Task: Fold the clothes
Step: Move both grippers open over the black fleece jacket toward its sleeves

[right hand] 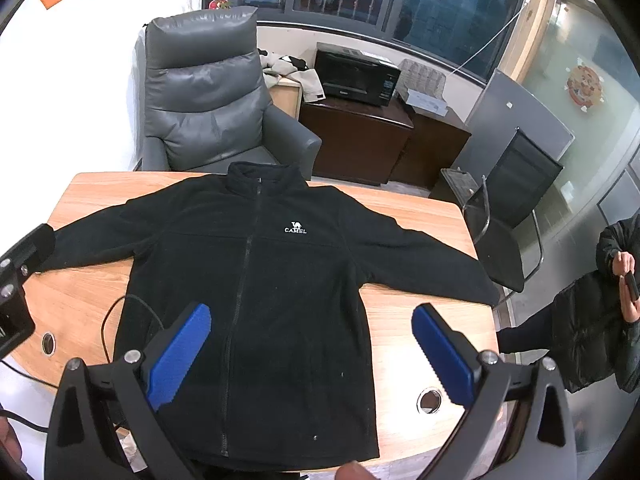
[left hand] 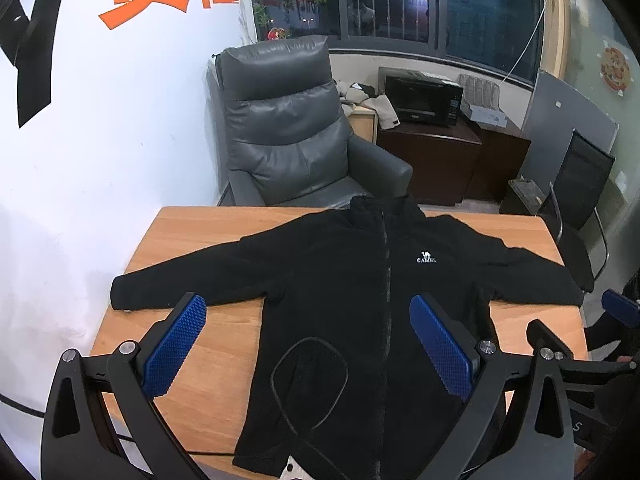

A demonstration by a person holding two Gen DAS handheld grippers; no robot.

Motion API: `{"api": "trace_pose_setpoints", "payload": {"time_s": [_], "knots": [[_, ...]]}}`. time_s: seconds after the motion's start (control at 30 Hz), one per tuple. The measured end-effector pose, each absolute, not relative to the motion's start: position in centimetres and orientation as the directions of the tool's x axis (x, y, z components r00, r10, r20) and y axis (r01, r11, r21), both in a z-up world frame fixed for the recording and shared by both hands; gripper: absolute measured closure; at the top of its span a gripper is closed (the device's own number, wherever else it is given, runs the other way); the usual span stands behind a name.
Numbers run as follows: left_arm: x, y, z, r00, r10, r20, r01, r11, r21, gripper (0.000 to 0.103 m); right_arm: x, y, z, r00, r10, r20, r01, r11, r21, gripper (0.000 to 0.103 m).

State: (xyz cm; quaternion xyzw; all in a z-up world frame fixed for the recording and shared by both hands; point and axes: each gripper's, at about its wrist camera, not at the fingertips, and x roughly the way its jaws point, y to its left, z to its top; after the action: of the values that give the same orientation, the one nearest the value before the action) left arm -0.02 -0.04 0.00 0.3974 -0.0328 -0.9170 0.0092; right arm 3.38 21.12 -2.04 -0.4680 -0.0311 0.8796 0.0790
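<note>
A black zip-up fleece jacket [left hand: 352, 280] with a white CAMEL logo lies flat, front up, on the wooden table [left hand: 192, 228], both sleeves spread out to the sides. It also shows in the right wrist view [right hand: 260, 280]. My left gripper [left hand: 308, 344] is open, hovering above the jacket's lower left part, holding nothing. My right gripper [right hand: 312, 356] is open above the jacket's lower right part and hem, holding nothing. The right gripper's body also shows at the right edge of the left wrist view [left hand: 616, 312].
A black cable [left hand: 308, 380] loops over the jacket's lower left. A grey leather armchair [left hand: 288, 132] stands behind the table, a black office chair [right hand: 508, 216] at its right end. A person in a dark coat [right hand: 592, 320] stands to the right. The table [right hand: 400, 208] has cable holes [right hand: 429, 400].
</note>
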Motion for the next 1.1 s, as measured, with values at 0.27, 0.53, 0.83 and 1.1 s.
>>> {"api": "trace_pose_setpoints", "payload": {"time_s": [0.27, 0.53, 0.83, 1.1], "knots": [[-0.6, -0.6, -0.2, -0.667, -0.05, -0.744, -0.016, -0.997, 0.082, 0.0, 3.7, 21.9, -2.1, -0.545, 0.191, -0.816, -0.111, -0.982, -0.155, 0.0], [-1.6, -1.7, -0.8, -0.659, -0.023, -0.752, -0.036, -0.997, 0.062, 0.0, 3.1, 19.4, -1.7, -0.54, 0.237, -0.807, -0.125, -0.971, -0.202, 0.0], [-2.7, -2.4, -1.6, -0.653, 0.018, -0.757, -0.085, -0.995, 0.049, 0.0, 2.5, 18.4, -2.0, -0.533, 0.252, -0.808, -0.14, -0.968, -0.209, 0.0], [-3.7, -3.6, -2.0, -0.618, 0.071, -0.783, -0.152, -0.988, 0.031, 0.0, 1.5, 17.2, -2.5, -0.513, 0.292, -0.807, -0.109, -0.955, -0.276, 0.0]]}}
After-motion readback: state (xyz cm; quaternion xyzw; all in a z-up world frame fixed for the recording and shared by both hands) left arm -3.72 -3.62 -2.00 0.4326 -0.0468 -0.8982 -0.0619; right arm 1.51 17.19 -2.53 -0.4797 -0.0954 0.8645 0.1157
